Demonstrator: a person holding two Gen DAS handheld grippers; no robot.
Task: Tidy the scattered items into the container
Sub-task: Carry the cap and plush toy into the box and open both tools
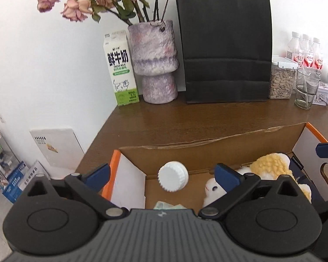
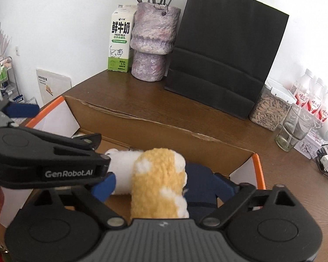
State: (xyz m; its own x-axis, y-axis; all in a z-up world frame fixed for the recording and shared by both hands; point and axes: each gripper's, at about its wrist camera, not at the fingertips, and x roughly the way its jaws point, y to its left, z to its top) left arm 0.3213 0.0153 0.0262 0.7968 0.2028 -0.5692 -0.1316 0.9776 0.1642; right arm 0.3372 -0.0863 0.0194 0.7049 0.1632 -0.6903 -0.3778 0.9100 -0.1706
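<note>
Releasing is the step in hand: both tools hang over the open cardboard box [image 1: 207,150] on the desk [image 1: 185,118], each with its jaws spread wide and gripping nothing. The left tool [image 1: 161,174] frames a white ribbed cap [image 1: 173,177], which appears to sit free between the blue pads without touching either. The right tool [image 2: 164,185] frames a yellow-and-white plush toy [image 2: 157,181] that lies inside the box, beside a dark blue item; whether the pads clear the plush entirely cannot be told, since its pile hides the far pad. A pale green scrap shows at the box floor near the left tool. To finish well, withdraw each tool straight back along its own line, keeping the jaws wide so no pad snags the plush pile or nudges the cap. Avoid brushing the torn box wall. The left tool crosses close in front of the right, so lift them apart one at a time.
</note>
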